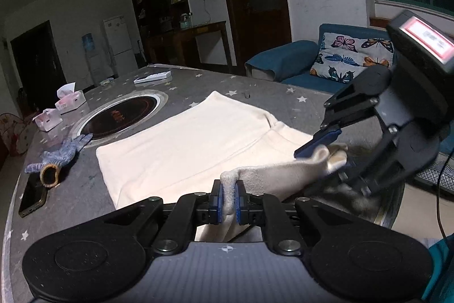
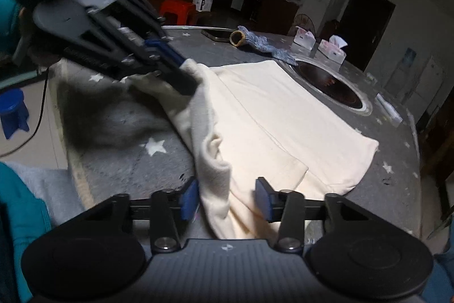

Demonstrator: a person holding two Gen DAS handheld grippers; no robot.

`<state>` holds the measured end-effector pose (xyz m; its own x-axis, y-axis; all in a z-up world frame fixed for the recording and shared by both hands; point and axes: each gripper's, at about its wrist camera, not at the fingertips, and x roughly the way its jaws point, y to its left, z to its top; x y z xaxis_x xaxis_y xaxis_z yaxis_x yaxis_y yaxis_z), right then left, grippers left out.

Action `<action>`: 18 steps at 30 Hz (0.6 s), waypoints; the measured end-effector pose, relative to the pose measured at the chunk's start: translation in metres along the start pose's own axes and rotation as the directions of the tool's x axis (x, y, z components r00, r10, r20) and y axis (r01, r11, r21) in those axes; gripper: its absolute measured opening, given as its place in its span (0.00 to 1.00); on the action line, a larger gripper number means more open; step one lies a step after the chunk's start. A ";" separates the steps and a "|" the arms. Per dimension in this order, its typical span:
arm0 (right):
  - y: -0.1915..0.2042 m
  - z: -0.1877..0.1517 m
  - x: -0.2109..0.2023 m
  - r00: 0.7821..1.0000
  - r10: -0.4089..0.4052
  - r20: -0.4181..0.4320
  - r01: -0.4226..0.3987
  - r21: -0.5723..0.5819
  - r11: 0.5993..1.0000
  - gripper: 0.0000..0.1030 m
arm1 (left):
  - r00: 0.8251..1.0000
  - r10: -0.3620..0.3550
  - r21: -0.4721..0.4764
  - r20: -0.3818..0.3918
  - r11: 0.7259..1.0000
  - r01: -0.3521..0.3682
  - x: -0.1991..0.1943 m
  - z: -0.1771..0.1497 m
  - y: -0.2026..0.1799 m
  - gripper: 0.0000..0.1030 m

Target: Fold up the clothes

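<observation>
A cream garment (image 1: 187, 141) lies spread flat on the grey star-patterned table (image 1: 85, 203); it also shows in the right wrist view (image 2: 283, 115). My left gripper (image 1: 229, 202) is shut on a bunched near edge of the cream garment and lifts it off the table; it also shows in the right wrist view (image 2: 181, 70). My right gripper (image 2: 227, 199) is open, its blue pads on either side of a raised fold of the same edge. In the left wrist view my right gripper (image 1: 326, 152) sits at the right over that fold.
A round inset cooktop (image 1: 122, 115) lies beyond the garment. A blue knit glove (image 1: 59, 155) and a dark phone (image 1: 32, 195) lie at the left. Two tissue boxes (image 1: 71, 101) and a white remote (image 1: 153, 77) sit farther back. A blue sofa (image 1: 326, 58) stands beyond the table edge.
</observation>
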<state>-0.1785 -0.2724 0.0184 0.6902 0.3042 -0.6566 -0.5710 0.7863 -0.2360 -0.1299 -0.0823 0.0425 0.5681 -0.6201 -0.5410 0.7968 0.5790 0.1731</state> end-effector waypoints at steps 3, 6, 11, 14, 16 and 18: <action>-0.009 0.003 0.002 1.000 0.020 0.001 -0.020 0.050 0.999 0.17 | 1.000 0.006 0.015 -0.005 1.000 -0.006 -0.007 -0.009 -0.002 0.20; -0.018 0.009 -0.001 0.999 0.042 0.011 -0.043 0.102 0.994 0.15 | 0.999 0.036 0.042 -0.019 0.999 -0.035 -0.013 -0.020 -0.004 0.33; -0.027 0.015 -0.003 0.999 0.044 0.020 -0.046 0.141 0.989 0.14 | 0.997 0.071 0.090 -0.044 0.994 -0.066 -0.015 -0.035 -0.004 0.37; -0.032 0.018 -0.004 0.999 0.044 0.026 -0.048 0.163 0.985 0.13 | 0.995 0.083 0.125 -0.053 0.989 -0.076 -0.013 -0.041 -0.003 0.35; -0.032 0.019 -0.003 0.999 0.040 0.023 -0.044 0.164 0.985 0.12 | 0.995 0.084 0.131 -0.060 0.988 -0.075 -0.011 -0.045 0.001 0.24; -0.030 0.018 -0.004 0.999 0.034 0.027 -0.038 0.164 0.986 0.11 | 0.995 0.073 0.118 -0.062 0.991 -0.065 -0.012 -0.046 0.006 0.11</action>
<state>-0.1563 -0.2877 0.0413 0.6821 0.3454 -0.6445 -0.5162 0.8517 -0.0898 -0.1416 -0.0471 0.0117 0.6107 -0.5427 -0.5766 0.7769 0.5513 0.3041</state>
